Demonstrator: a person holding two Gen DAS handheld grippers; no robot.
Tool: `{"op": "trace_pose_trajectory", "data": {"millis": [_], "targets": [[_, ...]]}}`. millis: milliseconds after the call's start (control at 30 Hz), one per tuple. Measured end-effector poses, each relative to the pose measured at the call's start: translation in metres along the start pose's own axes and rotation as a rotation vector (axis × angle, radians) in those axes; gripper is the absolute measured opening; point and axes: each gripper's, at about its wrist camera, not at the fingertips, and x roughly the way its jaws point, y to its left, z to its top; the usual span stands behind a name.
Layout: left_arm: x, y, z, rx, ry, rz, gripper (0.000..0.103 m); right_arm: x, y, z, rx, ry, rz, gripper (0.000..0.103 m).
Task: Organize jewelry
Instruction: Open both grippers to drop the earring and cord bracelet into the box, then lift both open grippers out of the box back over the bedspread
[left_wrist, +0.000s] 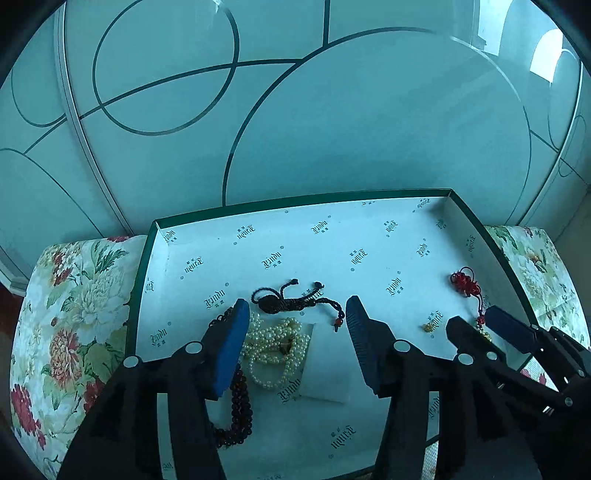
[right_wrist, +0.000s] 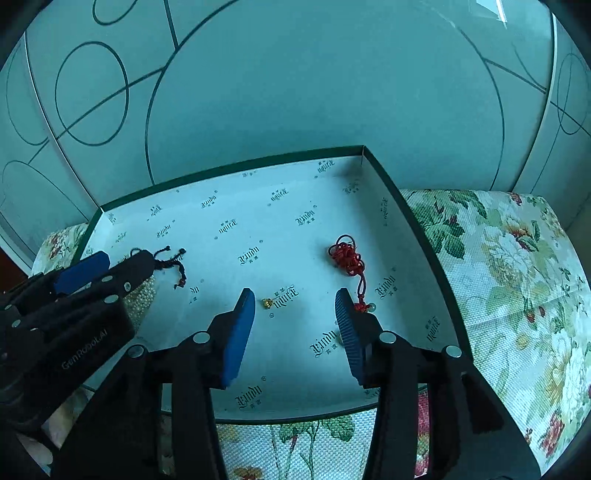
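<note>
An open green-rimmed box (left_wrist: 476, 225) lined with white printed paper holds the jewelry. A heap of pearl strands (left_wrist: 275, 347) lies between the fingers of my left gripper (left_wrist: 297, 306), which is open and touches none of it. A dark red bead bracelet (left_wrist: 240, 406) runs under its left finger. A black braided cord (left_wrist: 291, 299) lies just beyond the tips. My right gripper (right_wrist: 294, 295) is open over bare lining. A small gold bead (right_wrist: 266, 303) sits by its left pad, and a red knotted cord (right_wrist: 347, 258) trails past its right finger.
The box rests on a floral cloth (right_wrist: 498, 277) that shows on both sides. A frosted glass panel (left_wrist: 332, 129) with curved lines stands right behind the box. A white card (left_wrist: 325, 369) lies under the pearls. The far half of the box floor (right_wrist: 240, 206) is bare.
</note>
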Motion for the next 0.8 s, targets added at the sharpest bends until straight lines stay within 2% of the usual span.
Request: {"op": "trace_pose_trajectory", "data": {"millis": [167,367,600,800], "targets": [[-0.032,0.010,-0.004,-0.031,-0.022,-0.028,0.055,-0.038,-0.003,0.003,0.023,-0.059,0.021,0.045],[-0.074,0.029,-0.029,-0.070,-0.052,-0.032,0.061,-0.080,-0.008,-0.023,0.030,-0.090,0.015,0.045],[-0.093,0.041,-0.072,-0.103,-0.009,-0.039,0.061,-0.096,-0.010,-0.066,0.051,-0.058,0.006,0.045],[-0.106,0.046,-0.109,-0.108,0.010,-0.010,0.061,-0.102,-0.009,-0.101,0.042,-0.013,-0.005,0.045]]}}
